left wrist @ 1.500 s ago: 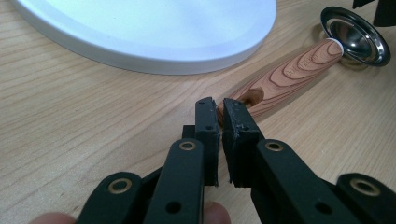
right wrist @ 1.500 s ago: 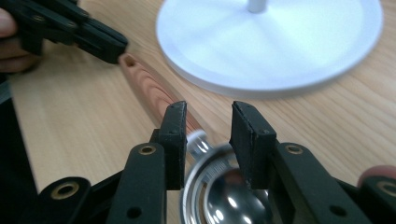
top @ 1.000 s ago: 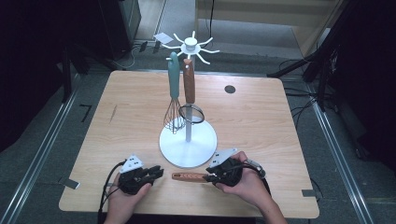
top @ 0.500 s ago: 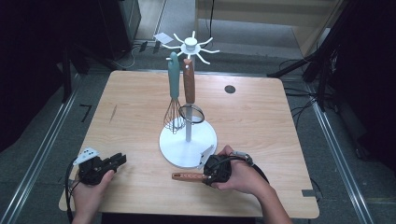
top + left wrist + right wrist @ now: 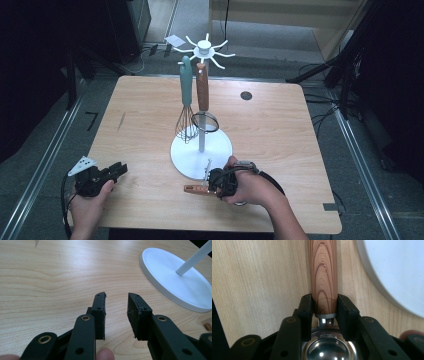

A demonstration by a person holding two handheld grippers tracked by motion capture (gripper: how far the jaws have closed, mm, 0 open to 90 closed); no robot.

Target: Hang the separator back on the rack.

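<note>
Right tongs (image 5: pixel 325 312) clamped on wooden-handled scoop (image 5: pixel 323 272); left tongs (image 5: pixel 116 311) parted, empty, well apart.

Grained brown utensil handle (image 5: pixel 323 277), white stand base (image 5: pixel 175 280)

Utensil stand (image 5: pixel 201 155) mid-table (image 5: pixel 280 150) (whisk (image 5: pixel 186 107) hanging), wooden-handled utensil (image 5: pixel 196 189) before it.

Bare table (image 5: pixel 135 125) left of rack (image 5: pixel 201 150)
</note>
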